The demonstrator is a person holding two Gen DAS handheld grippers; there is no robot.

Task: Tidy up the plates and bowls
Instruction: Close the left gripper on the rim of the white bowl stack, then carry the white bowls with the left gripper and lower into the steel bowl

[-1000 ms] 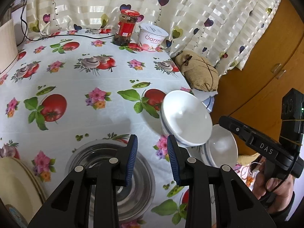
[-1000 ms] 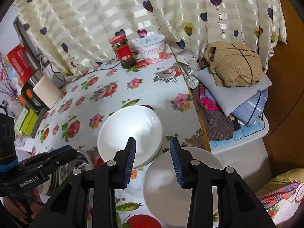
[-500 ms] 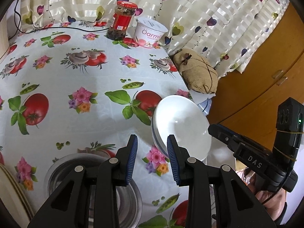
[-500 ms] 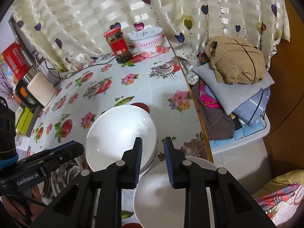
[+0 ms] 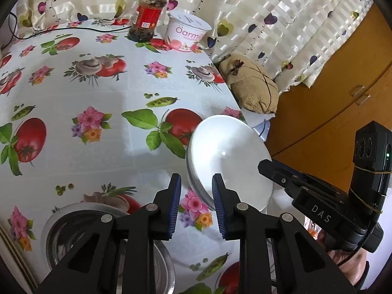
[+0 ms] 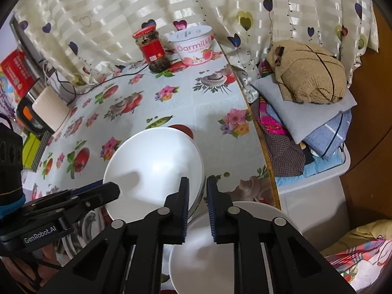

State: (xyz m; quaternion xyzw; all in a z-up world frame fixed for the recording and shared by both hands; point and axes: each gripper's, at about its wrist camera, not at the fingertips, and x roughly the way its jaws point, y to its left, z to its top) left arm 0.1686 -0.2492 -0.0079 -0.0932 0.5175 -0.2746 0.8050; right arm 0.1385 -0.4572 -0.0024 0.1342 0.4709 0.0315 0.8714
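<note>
A stack of white bowls [image 5: 227,161] [image 6: 152,169] sits near the table's right edge. My left gripper [image 5: 196,204] is open, and the stack's near-left rim lies between its blue pads [image 5: 175,205]. My right gripper [image 6: 198,207] has closed to a narrow gap on the stack's right rim; in the left wrist view its fingertips [image 5: 267,169] overlap that rim. Another white bowl [image 6: 220,257] lies under the right gripper. A steel bowl [image 5: 73,240] [image 6: 80,225] rests at the lower left.
A red-lidded jar [image 5: 147,14] and a yogurt tub [image 5: 186,34] stand at the table's back by the curtain. Folded clothes [image 6: 306,103] and a tan bundle [image 5: 252,90] sit just off the right edge. A kettle [image 6: 41,112] stands far left.
Both grippers moved in on the white bowl stack. The right fingers narrowed steadily from wide open to a slim gap on the rim. The left fingers narrowed slightly.
</note>
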